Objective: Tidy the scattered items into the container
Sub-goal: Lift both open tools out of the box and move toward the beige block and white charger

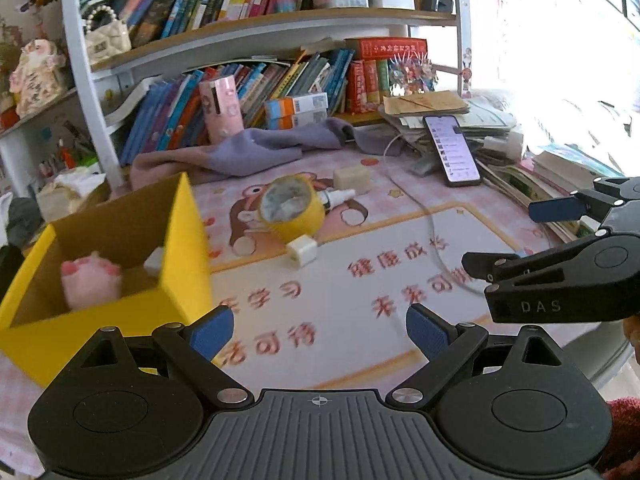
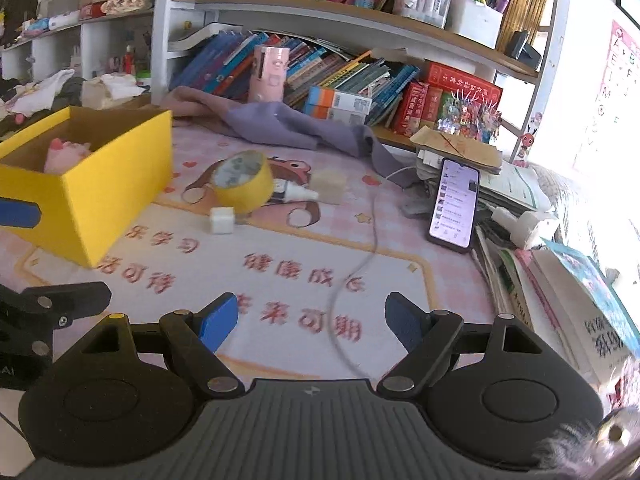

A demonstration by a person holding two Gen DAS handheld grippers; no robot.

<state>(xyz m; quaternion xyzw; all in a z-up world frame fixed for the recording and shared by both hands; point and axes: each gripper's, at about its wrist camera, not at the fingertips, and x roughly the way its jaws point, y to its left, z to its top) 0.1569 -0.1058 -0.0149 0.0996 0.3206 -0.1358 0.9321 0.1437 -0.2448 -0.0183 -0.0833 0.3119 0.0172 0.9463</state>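
Observation:
A yellow cardboard box (image 1: pixel 182 256) stands at the left of the desk, also in the right wrist view (image 2: pixel 104 200). It holds a pink plush paw (image 1: pixel 90 280) and a small white item (image 1: pixel 154 260). On the mat lie a yellow tape roll (image 1: pixel 292 208), a white cube plug (image 1: pixel 302 250), a small white spray bottle (image 1: pixel 340 196) and a cream eraser block (image 1: pixel 352 178). My left gripper (image 1: pixel 320 330) is open and empty, low over the mat right of the box. My right gripper (image 2: pixel 312 320) is open and empty, over the mat's front.
A phone (image 2: pixel 454 208) leans on stacked books and papers (image 2: pixel 560 280) at the right, with a white cable (image 2: pixel 360 264) trailing across the mat. A purple cloth (image 2: pixel 288 124) lies behind the items. Bookshelves (image 2: pixel 360 12) fill the back.

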